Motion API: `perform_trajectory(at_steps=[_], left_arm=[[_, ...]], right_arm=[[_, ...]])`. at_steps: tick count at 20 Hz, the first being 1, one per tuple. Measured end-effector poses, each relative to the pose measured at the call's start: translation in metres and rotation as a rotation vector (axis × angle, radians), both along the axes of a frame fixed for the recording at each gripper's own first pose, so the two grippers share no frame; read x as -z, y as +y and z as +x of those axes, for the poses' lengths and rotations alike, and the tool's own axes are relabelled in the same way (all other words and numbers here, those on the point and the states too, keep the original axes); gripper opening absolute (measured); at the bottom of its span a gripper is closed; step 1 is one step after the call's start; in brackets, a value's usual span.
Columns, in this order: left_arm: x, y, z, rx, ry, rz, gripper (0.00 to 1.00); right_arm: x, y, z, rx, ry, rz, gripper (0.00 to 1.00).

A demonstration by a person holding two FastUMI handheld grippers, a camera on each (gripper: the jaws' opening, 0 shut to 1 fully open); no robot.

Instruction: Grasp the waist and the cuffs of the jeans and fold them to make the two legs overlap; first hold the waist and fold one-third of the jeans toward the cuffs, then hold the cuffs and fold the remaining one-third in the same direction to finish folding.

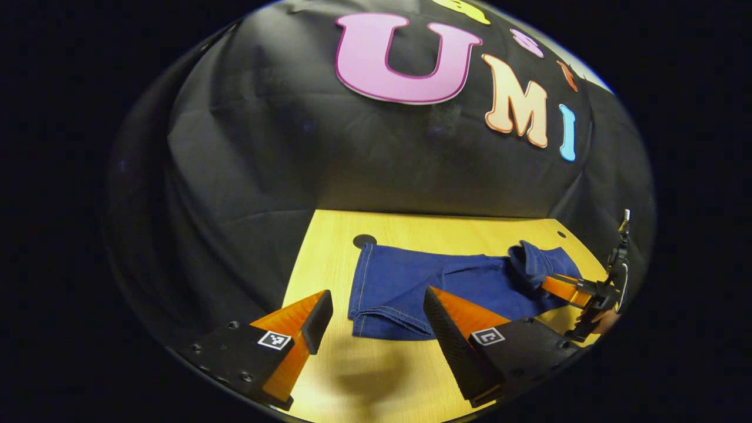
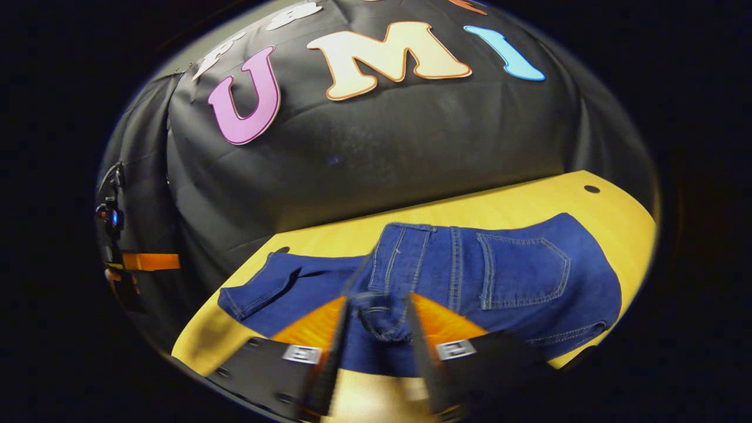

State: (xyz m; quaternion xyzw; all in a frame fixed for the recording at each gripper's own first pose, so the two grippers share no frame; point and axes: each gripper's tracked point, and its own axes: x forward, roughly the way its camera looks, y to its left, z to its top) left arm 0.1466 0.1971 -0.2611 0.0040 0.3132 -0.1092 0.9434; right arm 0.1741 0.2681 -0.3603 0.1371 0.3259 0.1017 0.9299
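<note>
Right gripper jaws pinch jeans waist on table; left gripper open.

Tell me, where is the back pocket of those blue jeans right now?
In the right gripper view, the stitched back pocket sits right of centre on the blue denim jeans, which lie on the yellow wooden table, just right of the right tongs pinching the waist.

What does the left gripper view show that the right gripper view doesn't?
Left gripper view: the cuffs lying flat before the open left gripper. Right gripper view: a back pocket, and the right gripper pinching the waist. Both: blue jeans on the yellow table.
</note>
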Motion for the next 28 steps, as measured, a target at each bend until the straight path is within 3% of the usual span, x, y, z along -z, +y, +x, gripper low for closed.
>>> perform_trajectory(at_steps=[2,3,4,6,12,16,17,18,21,23,25,28], left_arm=[[0.026,0.001,0.009,0.004,0.046,0.001,0.95],[0.039,0.003,0.013,0.003,0.064,0.000,0.95],[0.050,0.007,0.018,0.002,0.082,0.001,0.96],[0.073,0.010,0.026,0.008,0.113,0.004,0.96],[0.129,0.002,0.031,0.092,0.238,0.051,0.93],[0.128,-0.009,0.034,0.155,0.211,0.094,0.95],[0.133,-0.015,0.033,0.168,0.222,0.095,0.85],[0.130,-0.023,0.033,0.189,0.209,0.071,0.81],[0.128,-0.034,0.030,0.184,0.209,0.007,0.11],[0.127,-0.034,0.028,0.136,0.259,-0.001,0.00],[0.111,-0.042,0.034,0.089,0.243,-0.039,0.00],[0.063,-0.064,0.035,0.092,0.174,-0.094,0.00]], right_arm=[[-0.011,-0.011,-0.006,-0.008,-0.019,-0.050,0.96],[-0.015,-0.017,-0.008,-0.014,-0.020,-0.069,0.93],[-0.018,-0.021,-0.011,-0.019,-0.021,-0.089,0.98],[-0.026,-0.035,-0.018,-0.015,-0.020,-0.120,0.98],[-0.035,-0.075,-0.033,0.030,-0.003,-0.204,0.98],[-0.037,-0.083,-0.047,0.028,0.004,-0.243,0.98],[-0.037,-0.085,-0.050,0.028,0.005,-0.250,0.98],[-0.038,-0.087,-0.052,0.029,0.009,-0.254,0.98],[-0.047,-0.090,-0.055,0.032,0.005,-0.253,0.98],[-0.059,-0.093,-0.056,0.021,-0.021,-0.254,0.98],[-0.067,-0.101,-0.058,0.010,-0.048,-0.264,0.94],[-0.077,-0.116,-0.066,0.008,-0.068,-0.253,0.98]])
